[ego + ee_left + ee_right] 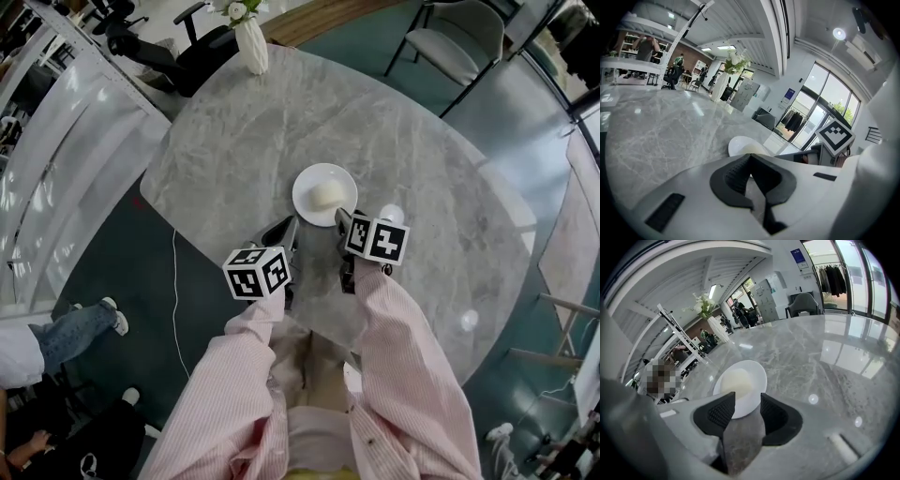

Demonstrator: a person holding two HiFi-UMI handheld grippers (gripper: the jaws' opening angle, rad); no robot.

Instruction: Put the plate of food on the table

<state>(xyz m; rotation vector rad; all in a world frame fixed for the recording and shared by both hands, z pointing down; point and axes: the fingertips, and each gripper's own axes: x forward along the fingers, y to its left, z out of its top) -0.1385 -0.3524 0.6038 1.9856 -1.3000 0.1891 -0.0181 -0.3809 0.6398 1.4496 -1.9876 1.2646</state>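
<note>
On the gray table (422,159) sits one white plate (305,187). It lies flat, near the middle of the table. One pale lump of food (327,195) lies on the plate.

Two claws are over the near side of the table, side by side. Each one has one cube with black and white squares, so there are two cubes. Two arms in pink striped sleeves (403,375) hold them.

The right claw (343,220) is at the near edge of the plate. Its two jaws stand apart, let go. The edge of the plate shows right at the gap between their tips, but the pads do not squeeze it.

The left claw (284,230) is just left of the plate and does not touch it. Its two jaws are closed, tips together, with nothing held.

One white vase (250,45) with flowers stands at the far edge of the table, well apart from the plate. Two chairs stand on the floor past the table: one gray chair (459,47) and one black chair (192,52).
</note>
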